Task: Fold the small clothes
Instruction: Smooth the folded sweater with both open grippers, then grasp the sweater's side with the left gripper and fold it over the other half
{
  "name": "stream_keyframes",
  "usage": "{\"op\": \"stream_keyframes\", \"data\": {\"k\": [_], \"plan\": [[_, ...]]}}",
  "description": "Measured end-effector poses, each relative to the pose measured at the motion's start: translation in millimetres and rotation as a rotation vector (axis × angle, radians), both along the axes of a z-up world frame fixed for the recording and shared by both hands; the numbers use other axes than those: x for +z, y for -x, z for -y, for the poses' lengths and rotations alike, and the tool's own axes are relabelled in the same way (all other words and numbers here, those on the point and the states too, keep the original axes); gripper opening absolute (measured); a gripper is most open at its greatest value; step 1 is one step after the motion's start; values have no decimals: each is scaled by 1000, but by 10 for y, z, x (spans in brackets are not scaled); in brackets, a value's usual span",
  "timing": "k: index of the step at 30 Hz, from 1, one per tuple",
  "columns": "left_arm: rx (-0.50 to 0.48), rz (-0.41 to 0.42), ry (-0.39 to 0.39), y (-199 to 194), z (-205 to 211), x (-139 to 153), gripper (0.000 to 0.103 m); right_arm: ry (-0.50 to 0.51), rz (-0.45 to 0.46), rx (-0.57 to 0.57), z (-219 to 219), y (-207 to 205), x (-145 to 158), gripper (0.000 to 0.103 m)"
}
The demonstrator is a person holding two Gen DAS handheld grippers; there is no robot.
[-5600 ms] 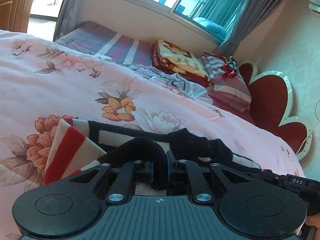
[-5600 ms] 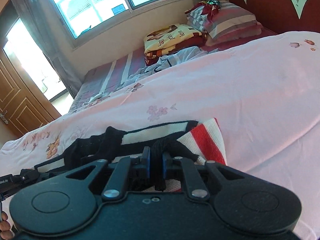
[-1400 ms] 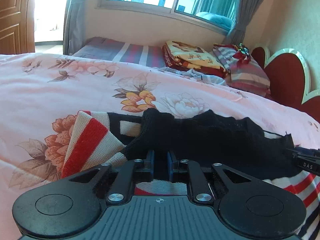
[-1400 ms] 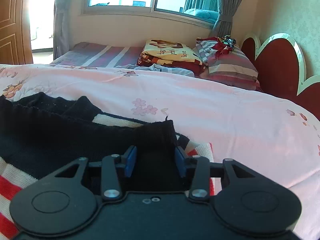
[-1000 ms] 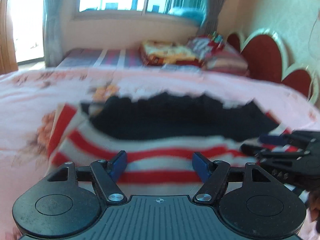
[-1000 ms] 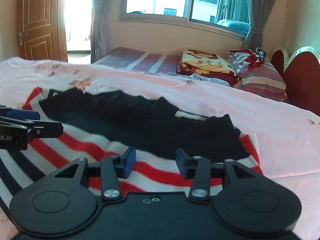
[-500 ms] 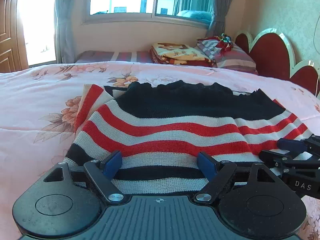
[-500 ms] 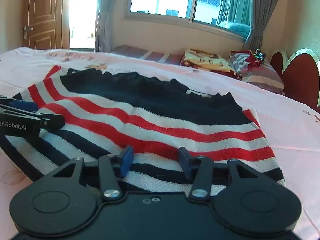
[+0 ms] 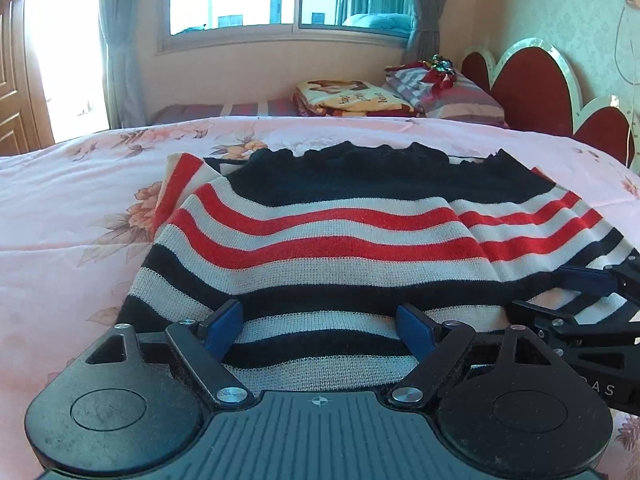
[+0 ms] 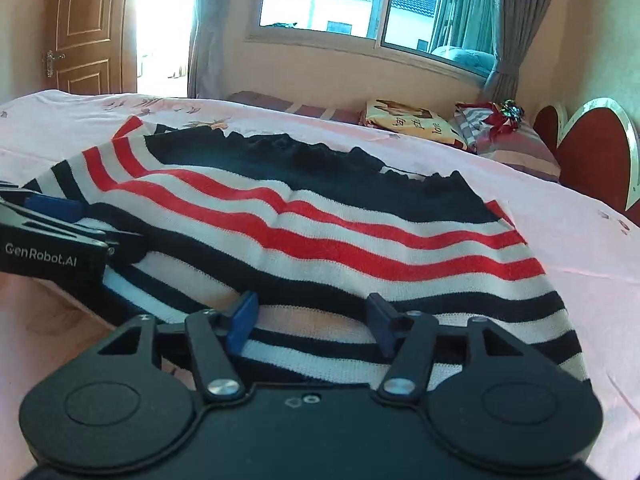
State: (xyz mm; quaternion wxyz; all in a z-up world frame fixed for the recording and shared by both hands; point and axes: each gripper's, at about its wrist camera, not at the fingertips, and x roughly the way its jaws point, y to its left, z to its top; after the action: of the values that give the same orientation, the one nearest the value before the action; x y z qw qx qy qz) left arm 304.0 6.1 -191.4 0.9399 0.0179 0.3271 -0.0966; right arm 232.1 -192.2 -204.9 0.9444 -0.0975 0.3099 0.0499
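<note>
Striped sweater (image 9: pixel 320 236) flat on bed (image 9: pixel 60 200), left claw (image 9: pixel 320 322) wide, right claw (image 10: pixel 312 316) opening, both empty

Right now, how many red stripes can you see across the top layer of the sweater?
2 on the sweater: one just below the black band, the other directly under it, nearer the grippers. Another red stripe shows on the layer beneath at the left; more may be hidden.

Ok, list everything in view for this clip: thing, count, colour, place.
striped sweater: one, red, white and black, flat on the bedspread.
bedspread: one, pink floral, under the sweater.
folded blanket: one, yellow and red, far side of the bed.
striped pillow: one, by the headboard.
headboard: one, red with white trim, right.
window: one, far wall.
door: one, brown, left.
left hand-held gripper: open over the sweater hem.
right hand-held gripper: jaws opening, hem between them.
</note>
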Motion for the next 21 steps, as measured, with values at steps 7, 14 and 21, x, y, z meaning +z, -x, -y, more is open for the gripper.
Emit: {"op": "stream_keyframes", "data": {"k": [7,14,21], "plan": [[-1,5,-1,7,10,-7,84,-15,9,-21,-2,34,-18,59],[18,-41,64,5,-76,91,84,-23,-6,-26,8,59,9,59],[61,-76,140,283,-280,182,84,-35,-35,-7,53,156,34,60]]}}
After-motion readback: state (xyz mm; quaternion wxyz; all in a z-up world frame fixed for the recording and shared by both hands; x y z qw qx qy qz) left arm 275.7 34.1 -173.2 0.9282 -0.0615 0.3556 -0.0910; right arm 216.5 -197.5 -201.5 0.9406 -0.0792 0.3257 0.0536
